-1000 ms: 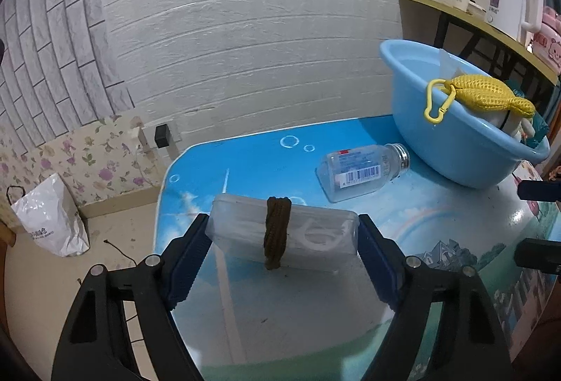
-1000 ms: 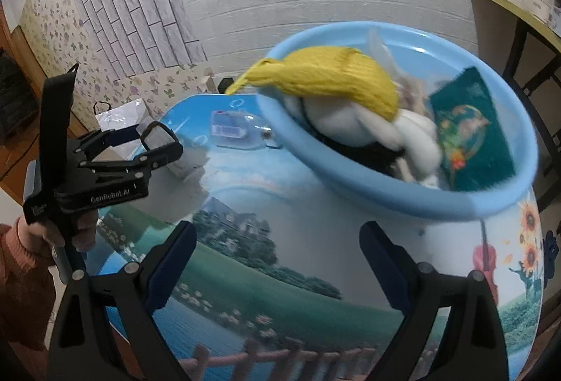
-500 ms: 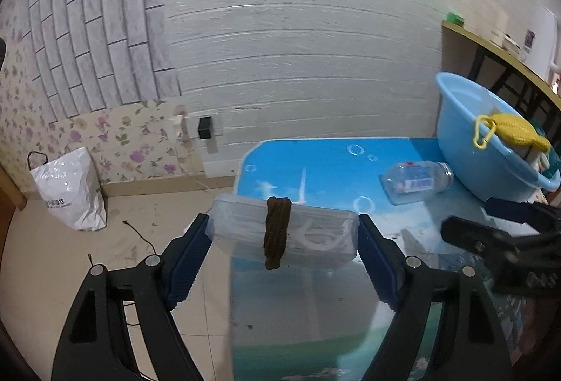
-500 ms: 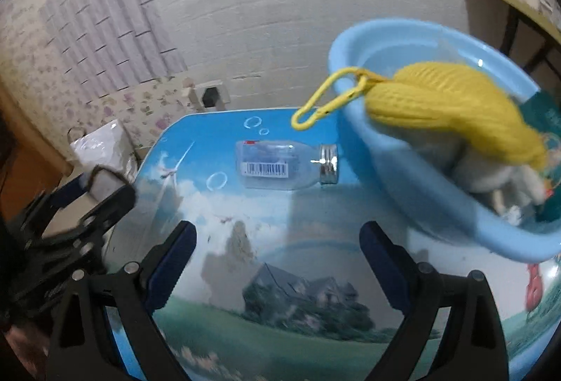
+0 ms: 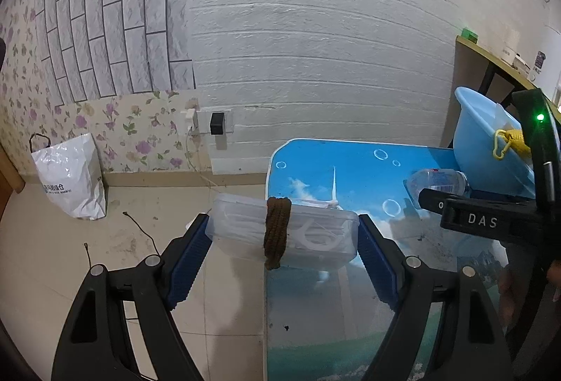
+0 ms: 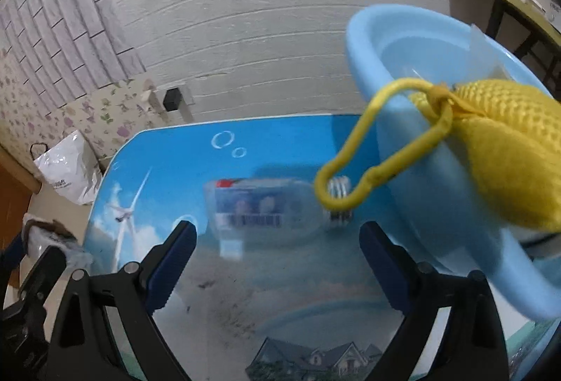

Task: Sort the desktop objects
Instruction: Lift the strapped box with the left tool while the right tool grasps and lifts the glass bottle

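1. My left gripper (image 5: 284, 240) points down at a slant, its pads pressed on the ends of a clear box (image 5: 308, 235).
2. My right gripper (image 6: 277, 254) tilts steeply down, jaws spread wide, nothing between them.

My left gripper (image 5: 284, 242) clamps a clear plastic box (image 5: 315, 237) end to end, a brown hair tie (image 5: 277, 232) looped around its middle. The box hangs over the table's (image 5: 336, 167) left edge, partly above the floor. Farther right a clear bottle (image 5: 438, 181) lies beside the blue basin (image 5: 480, 142), with my right gripper (image 5: 491, 219) in front.
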Motion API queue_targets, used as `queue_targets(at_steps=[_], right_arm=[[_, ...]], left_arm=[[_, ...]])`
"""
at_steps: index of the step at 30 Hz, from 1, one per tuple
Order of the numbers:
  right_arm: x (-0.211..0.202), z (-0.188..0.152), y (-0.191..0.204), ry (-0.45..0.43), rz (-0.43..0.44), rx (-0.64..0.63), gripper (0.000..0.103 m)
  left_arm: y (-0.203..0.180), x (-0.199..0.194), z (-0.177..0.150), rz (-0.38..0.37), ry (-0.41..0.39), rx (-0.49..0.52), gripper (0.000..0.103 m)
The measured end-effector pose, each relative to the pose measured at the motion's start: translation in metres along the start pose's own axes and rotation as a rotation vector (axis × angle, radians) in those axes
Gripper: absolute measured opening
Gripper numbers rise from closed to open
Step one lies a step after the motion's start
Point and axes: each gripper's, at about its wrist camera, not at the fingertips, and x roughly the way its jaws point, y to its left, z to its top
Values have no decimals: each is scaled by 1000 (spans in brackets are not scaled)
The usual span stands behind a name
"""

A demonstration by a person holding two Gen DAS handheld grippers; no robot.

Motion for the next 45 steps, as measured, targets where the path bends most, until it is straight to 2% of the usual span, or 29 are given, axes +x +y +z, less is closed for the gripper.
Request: queue_targets(at_steps=[3, 9, 18, 21, 28, 35, 41, 45], right_arm=[[10, 3, 7, 32, 6, -22, 95], [8, 9, 14, 19, 24, -34, 94], [17, 16, 20, 68, -15, -37, 93], [20, 18, 18, 66, -22, -34, 85], [13, 11, 14, 84, 29, -56, 85], [-23, -9, -2, 63, 106, -145, 85], [-72, -43, -23, -7, 185, -269, 85], [-96, -63, -38, -40, 196, -335, 85]], left_arm=[[-1, 2, 1, -2, 4, 1, 81], [-10, -1, 0, -11, 8, 31, 81], [-15, -3, 1, -2, 17, 51, 81], [-17, -3, 0, -2, 22, 55, 81], [-23, -7, 3, 0, 17, 62, 81], [-38, -16, -1, -3, 18, 74, 81], [-58, -37, -5, -27, -8, 58, 81], [-80, -46, -8, -35, -10, 66, 81]])
